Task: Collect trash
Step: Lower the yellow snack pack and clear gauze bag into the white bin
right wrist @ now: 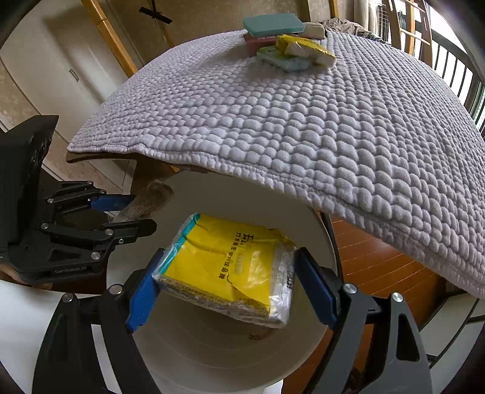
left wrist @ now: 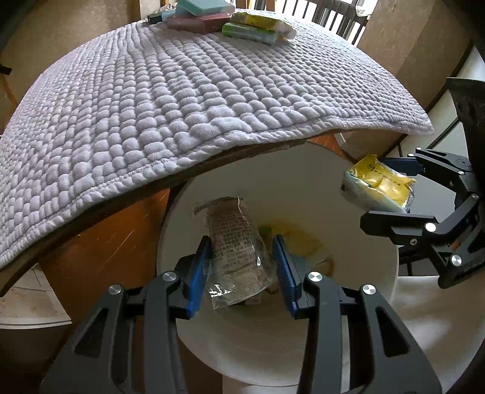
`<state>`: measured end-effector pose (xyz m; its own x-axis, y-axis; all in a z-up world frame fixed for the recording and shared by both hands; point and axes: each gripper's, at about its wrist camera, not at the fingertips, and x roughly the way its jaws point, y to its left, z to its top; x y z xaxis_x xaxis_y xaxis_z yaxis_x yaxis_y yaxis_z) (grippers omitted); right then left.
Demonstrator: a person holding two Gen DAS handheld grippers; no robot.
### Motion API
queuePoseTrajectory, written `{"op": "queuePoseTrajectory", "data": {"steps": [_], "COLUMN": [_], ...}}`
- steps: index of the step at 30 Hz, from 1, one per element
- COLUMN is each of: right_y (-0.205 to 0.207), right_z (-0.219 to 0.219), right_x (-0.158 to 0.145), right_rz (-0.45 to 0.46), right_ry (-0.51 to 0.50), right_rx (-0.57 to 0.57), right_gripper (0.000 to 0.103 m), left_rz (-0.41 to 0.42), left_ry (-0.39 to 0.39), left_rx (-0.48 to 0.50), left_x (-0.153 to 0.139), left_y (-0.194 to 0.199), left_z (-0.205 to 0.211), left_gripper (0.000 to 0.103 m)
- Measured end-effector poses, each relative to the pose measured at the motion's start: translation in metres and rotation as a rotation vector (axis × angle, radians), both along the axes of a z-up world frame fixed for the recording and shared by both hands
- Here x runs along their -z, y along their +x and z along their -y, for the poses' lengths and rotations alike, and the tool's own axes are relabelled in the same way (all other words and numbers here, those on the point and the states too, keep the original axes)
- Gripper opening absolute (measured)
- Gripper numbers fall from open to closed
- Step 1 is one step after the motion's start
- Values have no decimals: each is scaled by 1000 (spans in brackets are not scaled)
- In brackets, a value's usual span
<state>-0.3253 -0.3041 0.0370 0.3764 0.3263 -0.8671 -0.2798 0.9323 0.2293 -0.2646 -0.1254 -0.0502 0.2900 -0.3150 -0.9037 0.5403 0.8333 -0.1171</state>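
A white round bin (left wrist: 357, 303) stands below the table edge; it also shows in the right wrist view (right wrist: 218, 357). My left gripper (left wrist: 242, 272) is shut on a clear-wrapped beige mesh packet (left wrist: 233, 251) over the bin's mouth. My right gripper (right wrist: 227, 288) is shut on a yellow packet (right wrist: 224, 263) in clear wrap, held over the bin. In the left wrist view the right gripper (left wrist: 394, 191) with the yellow packet (left wrist: 379, 185) is at the right. In the right wrist view the left gripper (right wrist: 133, 215) is at the left. Yellow trash (left wrist: 300, 239) lies inside the bin.
A table with a grey quilted cover (left wrist: 182, 100) reaches over the bin. At its far side lie a teal pad (right wrist: 272, 24), a pink book (left wrist: 197, 22) and yellow and green packets (left wrist: 257, 25). Orange wooden floor (right wrist: 379, 260) lies beside the bin.
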Motion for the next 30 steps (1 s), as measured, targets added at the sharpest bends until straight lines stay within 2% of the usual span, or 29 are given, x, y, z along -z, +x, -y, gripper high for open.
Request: {"op": "queuePoseTrajectory", "data": {"steps": [19, 30], "right_y": [1, 3], "right_z": [-9, -9], "right_x": [22, 28], "right_rz": [-30, -38], "right_ry": [3, 5], "right_rx": [0, 2], "right_gripper": [83, 83], "left_rz": [-10, -15], "left_ry": [19, 19], "left_rx": [6, 11], "left_x": [43, 54], "left_y": [18, 27], "left_z": [2, -1], "left_gripper": [44, 44]}}
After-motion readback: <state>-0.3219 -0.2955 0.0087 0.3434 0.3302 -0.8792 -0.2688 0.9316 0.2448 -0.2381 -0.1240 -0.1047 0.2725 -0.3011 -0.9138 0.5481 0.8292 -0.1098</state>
